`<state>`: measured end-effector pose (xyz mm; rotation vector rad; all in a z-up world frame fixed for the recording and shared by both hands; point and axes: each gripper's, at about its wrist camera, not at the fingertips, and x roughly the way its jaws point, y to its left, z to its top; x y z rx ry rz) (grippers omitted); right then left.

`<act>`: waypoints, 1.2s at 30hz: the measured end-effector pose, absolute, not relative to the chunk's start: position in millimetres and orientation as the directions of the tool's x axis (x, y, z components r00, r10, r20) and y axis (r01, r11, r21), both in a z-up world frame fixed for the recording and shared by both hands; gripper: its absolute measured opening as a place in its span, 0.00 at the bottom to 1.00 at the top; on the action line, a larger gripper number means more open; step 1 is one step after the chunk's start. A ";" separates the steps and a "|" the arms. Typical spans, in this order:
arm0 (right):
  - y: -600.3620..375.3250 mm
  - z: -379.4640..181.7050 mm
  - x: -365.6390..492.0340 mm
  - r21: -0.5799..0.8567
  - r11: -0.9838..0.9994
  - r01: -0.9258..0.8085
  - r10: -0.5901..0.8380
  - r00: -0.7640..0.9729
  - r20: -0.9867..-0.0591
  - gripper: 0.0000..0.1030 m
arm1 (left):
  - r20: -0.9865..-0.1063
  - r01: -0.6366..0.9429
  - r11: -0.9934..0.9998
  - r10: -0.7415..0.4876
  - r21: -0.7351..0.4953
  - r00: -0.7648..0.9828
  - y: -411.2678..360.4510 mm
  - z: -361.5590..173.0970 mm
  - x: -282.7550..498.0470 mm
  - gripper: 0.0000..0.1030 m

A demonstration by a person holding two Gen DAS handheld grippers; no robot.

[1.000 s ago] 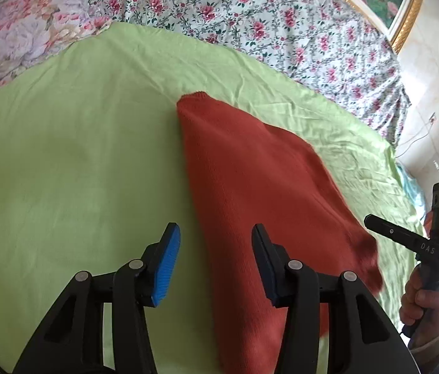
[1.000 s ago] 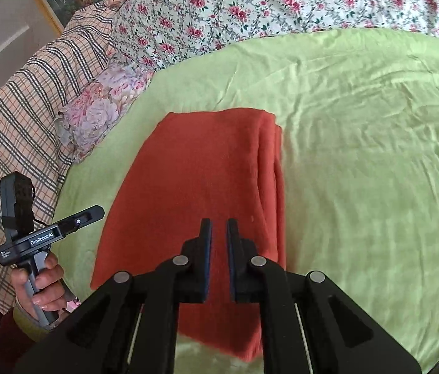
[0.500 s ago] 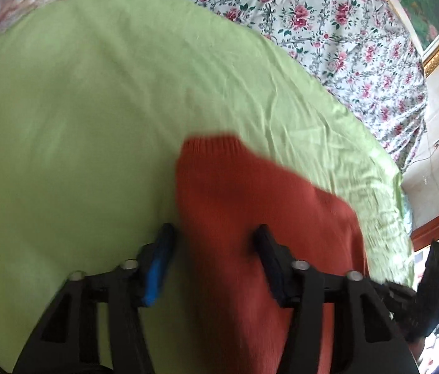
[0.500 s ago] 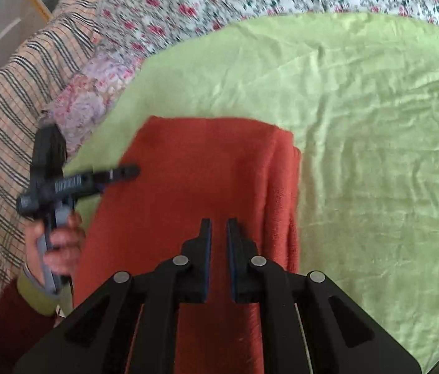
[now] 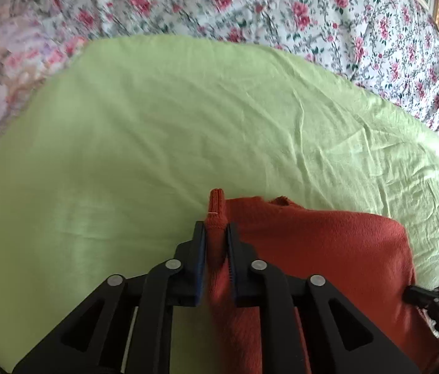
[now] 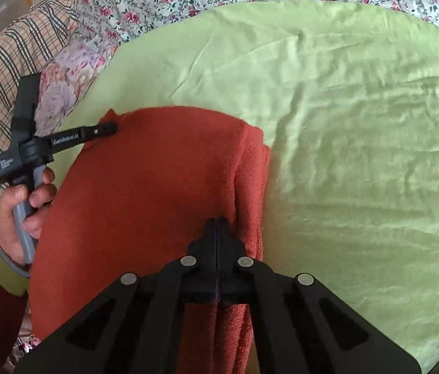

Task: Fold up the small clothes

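A rust-red knitted garment (image 6: 157,187) lies folded lengthwise on the light green sheet (image 6: 359,124). In the left wrist view my left gripper (image 5: 216,233) is shut on the garment's far left corner (image 5: 216,202), whose ribbed edge sticks up between the pads. The rest of the garment (image 5: 328,249) spreads to the right. In the right wrist view my right gripper (image 6: 218,227) is fully shut over the garment near its doubled right edge (image 6: 250,187); whether cloth is pinched between the pads cannot be told. The left gripper (image 6: 107,129) shows there at the garment's far left corner.
A floral quilt (image 5: 281,9) lies beyond the green sheet, and a flowered pillow (image 6: 63,84) and a plaid cover (image 6: 1,78) lie to the left. A picture frame corner (image 5: 434,3) shows at the far right. The right gripper's body (image 5: 437,302) shows at the garment's right side.
My left gripper moved forward to the garment's far corner and shut on it. My right gripper moved down onto the garment and closed the last small gap between its pads.
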<state>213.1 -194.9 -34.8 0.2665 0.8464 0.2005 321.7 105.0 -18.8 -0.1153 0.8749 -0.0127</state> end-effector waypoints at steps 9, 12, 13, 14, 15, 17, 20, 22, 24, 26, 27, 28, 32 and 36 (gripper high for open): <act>-189.4 -1.2 134.6 0.369 0.924 -0.095 0.322 0.713 -0.623 0.03 | -0.702 -0.025 0.987 -0.096 -0.160 0.706 129.3 16.4 205.1 0.31; -179.8 -5.1 107.1 0.370 0.922 -0.113 0.336 0.706 -0.623 0.03 | -0.698 -0.011 0.982 -0.125 -0.187 0.705 120.1 15.0 164.2 0.34; -178.6 -7.9 99.4 0.367 0.923 -0.112 0.335 0.704 -0.627 0.03 | -0.700 -0.006 0.981 -0.132 -0.192 0.702 115.6 14.1 153.6 0.36; -177.8 -11.1 90.1 0.364 0.925 -0.108 0.331 0.700 -0.633 0.03 | -0.701 -0.002 0.981 -0.137 -0.194 0.700 111.4 12.8 140.1 0.39; -176.9 -14.2 83.8 0.363 0.926 -0.105 0.329 0.697 -0.637 0.03 | -0.704 0.003 0.981 -0.141 -0.194 0.695 105.7 10.5 127.3 0.42; -174.9 -20.3 70.9 0.363 0.926 -0.104 0.330 0.688 -0.646 0.03 | -0.715 0.018 0.982 -0.151 -0.190 0.683 95.1 4.9 107.1 0.52; -172.5 -26.6 53.8 0.345 0.934 -0.091 0.310 0.686 -0.658 0.03 | -0.731 0.037 0.984 -0.156 -0.176 0.664 80.6 -3.0 79.5 0.57; -173.4 -30.2 42.7 0.346 0.935 -0.081 0.304 0.685 -0.662 0.03 | -0.742 0.048 0.985 -0.156 -0.165 0.652 73.7 -8.4 62.4 0.59; -177.1 -32.5 30.5 0.348 0.934 -0.082 0.307 0.685 -0.661 0.03 | -0.751 0.053 0.987 -0.149 -0.150 0.643 68.1 -13.9 45.5 0.60; -179.1 -32.6 20.1 0.350 0.933 -0.078 0.304 0.691 -0.656 0.03 | -0.755 0.057 0.988 -0.147 -0.143 0.639 65.1 -17.7 32.2 0.60; -179.5 -32.7 16.1 0.350 0.933 -0.079 0.305 0.692 -0.654 0.03 | -0.758 0.055 0.989 -0.143 -0.140 0.636 63.0 -19.3 25.3 0.61; -179.8 -33.3 11.0 0.351 0.933 -0.077 0.303 0.695 -0.652 0.04 | -0.760 0.054 0.989 -0.141 -0.138 0.635 62.3 -20.0 21.3 0.61; -176.4 -37.5 -3.6 0.360 0.930 -0.076 0.307 0.700 -0.645 0.37 | -0.768 0.050 0.992 -0.121 -0.115 0.629 57.4 -23.7 4.1 0.67; -166.7 -38.7 -13.1 0.337 0.937 -0.093 0.300 0.707 -0.640 0.49 | -0.776 0.048 0.995 -0.094 -0.082 0.623 56.6 -26.9 -10.6 0.74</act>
